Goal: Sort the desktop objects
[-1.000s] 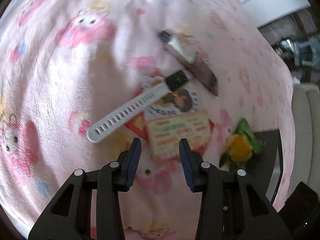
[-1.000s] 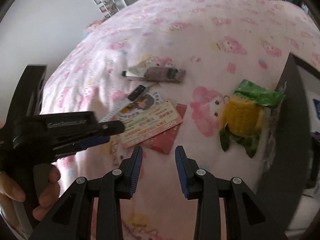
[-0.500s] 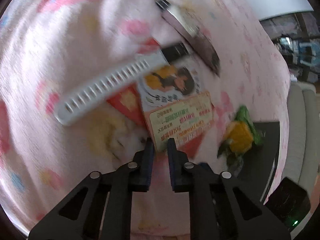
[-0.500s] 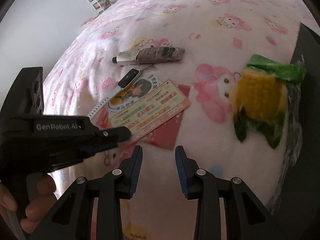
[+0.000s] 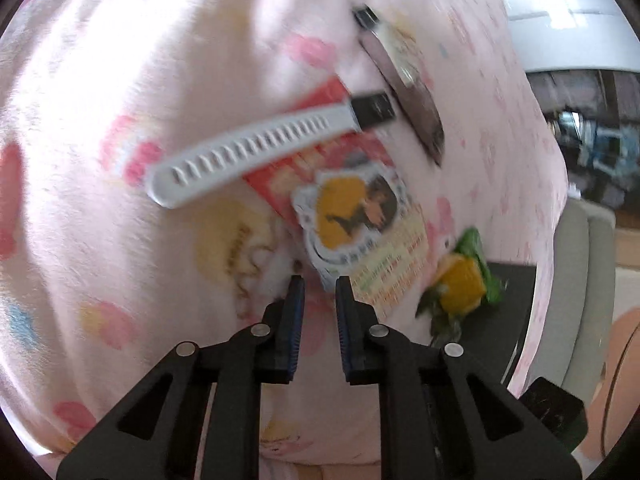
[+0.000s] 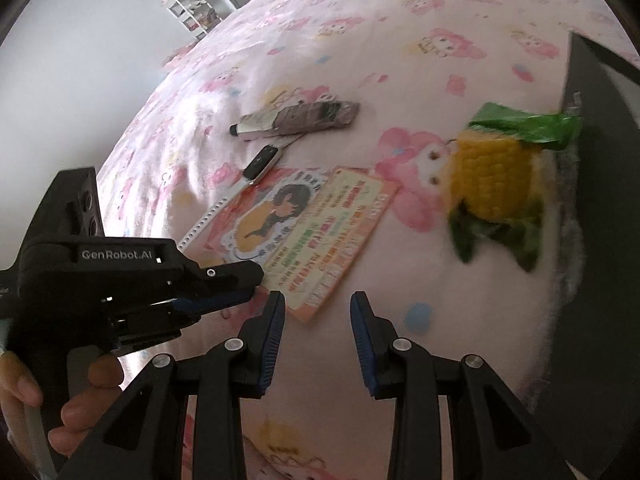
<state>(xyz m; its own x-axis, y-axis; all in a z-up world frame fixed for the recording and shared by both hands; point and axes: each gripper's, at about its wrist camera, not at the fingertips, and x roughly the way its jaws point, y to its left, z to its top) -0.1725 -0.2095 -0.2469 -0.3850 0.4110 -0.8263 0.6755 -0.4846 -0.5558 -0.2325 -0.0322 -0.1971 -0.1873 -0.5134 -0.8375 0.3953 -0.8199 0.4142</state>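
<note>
Left gripper (image 5: 319, 282): jaws narrow, nothing between them. Illustrated card (image 5: 352, 220) just beyond the fingertips; white watch strap (image 5: 248, 152) farther, upper left; corn toy (image 5: 460, 284) to the right.

We see a bed with pink cartoon blanket (image 6: 360, 40); on it lie a tube (image 6: 296, 120), white wristband (image 5: 256, 152), printed cards (image 6: 316, 232), knitted corn (image 6: 492, 176) near black tray (image 6: 592, 200) at its edge.

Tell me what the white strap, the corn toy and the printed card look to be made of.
White strap: probably matte silicone or rubber, with rows of moulded holes.
Corn toy: looks like crocheted yarn, knobbly yellow kernels and green leaves.
Printed card: thin flat card or paper; finish unclear.
</note>
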